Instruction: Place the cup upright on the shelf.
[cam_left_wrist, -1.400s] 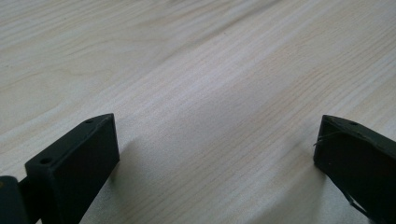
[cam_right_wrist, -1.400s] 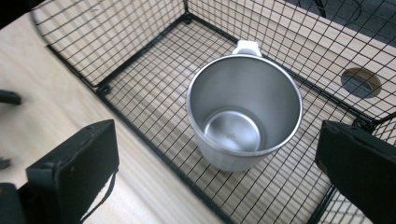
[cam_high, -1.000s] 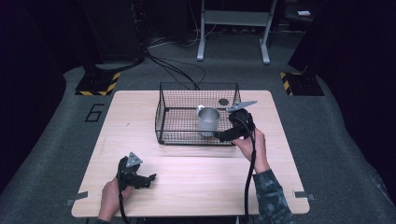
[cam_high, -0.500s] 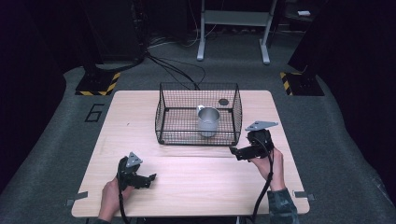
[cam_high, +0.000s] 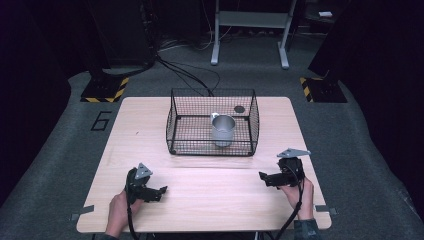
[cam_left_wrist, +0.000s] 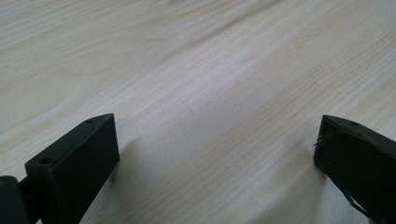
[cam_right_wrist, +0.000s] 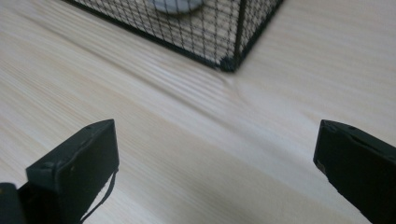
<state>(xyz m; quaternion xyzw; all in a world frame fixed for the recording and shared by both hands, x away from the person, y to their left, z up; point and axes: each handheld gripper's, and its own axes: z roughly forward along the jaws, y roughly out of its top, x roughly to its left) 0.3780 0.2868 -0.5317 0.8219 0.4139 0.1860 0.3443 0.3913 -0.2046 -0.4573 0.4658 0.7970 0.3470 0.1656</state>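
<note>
Your fingers are wide apart on both tools, and nothing is between them. The right gripper (cam_high: 270, 178) rests low at the near right of the pale wooden table (cam_high: 145, 130), and its black fingers (cam_right_wrist: 77, 163) point toward the near corner of the black wire basket (cam_high: 212, 150). The left gripper (cam_high: 156, 192) sits at the near left, with its fingers (cam_left_wrist: 74, 161) over bare wood.

The shiny metal cup with a handle (cam_high: 223, 130) stands upright inside the basket, toward its right side. A small dark round thing (cam_high: 239, 109) lies behind it; I cannot tell what it is.

Here is what could go wrong, I think. The basket looks light. If you reach back in and bump its wall or rim, the basket could slide and the cup could tip over. The cup is smooth and round, so a pinch on its side might slip. The cords could also drag across the table and catch on the basket.
</note>
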